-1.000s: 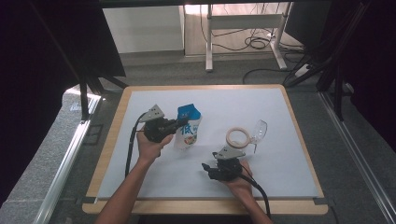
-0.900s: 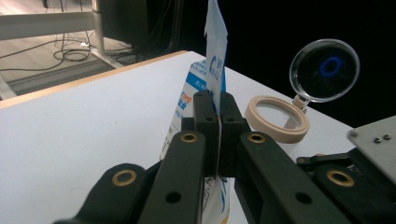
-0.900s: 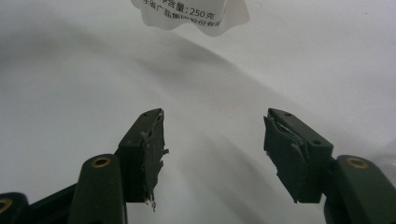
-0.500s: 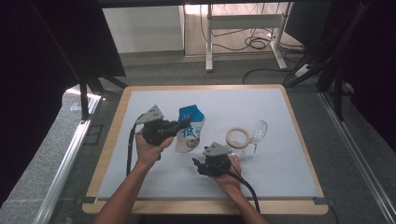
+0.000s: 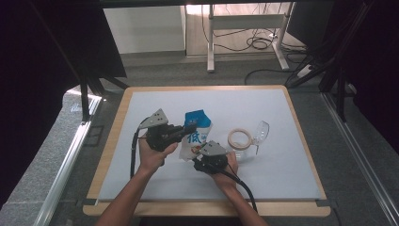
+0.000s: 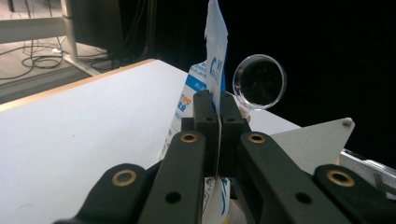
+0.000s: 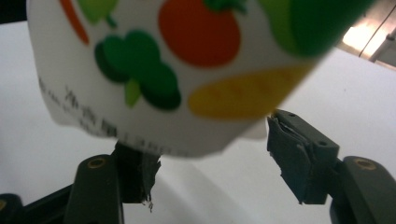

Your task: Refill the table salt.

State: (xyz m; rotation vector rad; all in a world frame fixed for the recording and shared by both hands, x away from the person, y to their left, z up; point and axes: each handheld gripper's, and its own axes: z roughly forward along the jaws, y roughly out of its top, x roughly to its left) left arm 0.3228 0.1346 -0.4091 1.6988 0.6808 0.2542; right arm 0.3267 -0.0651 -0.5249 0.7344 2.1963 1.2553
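Note:
A blue-and-white pouch (image 5: 197, 135) with printed vegetables on its lower end (image 7: 187, 60) is held up off the white table. My left gripper (image 5: 190, 128) is shut on the pouch's thin top edge (image 6: 215, 56), its jaws (image 6: 215, 100) pressed flat together on it. My right gripper (image 5: 199, 153) sits just below and to the right of the pouch. Its jaws (image 7: 210, 140) stand apart and have just been closing a little. The pouch's lower end hangs over the gap, and the right fingertip (image 7: 299, 144) is clear of it.
A roll of tape (image 5: 239, 139) lies to the right of the pouch. A clear plastic cup (image 5: 260, 133) lies on its side beside the tape, its round mouth (image 6: 259, 81) facing my left gripper. The white mat (image 5: 282, 179) has a wooden border.
My right gripper has moved left, away from the tape roll, to the pouch's lower end. My left gripper has lifted the pouch slightly and shifted with it.

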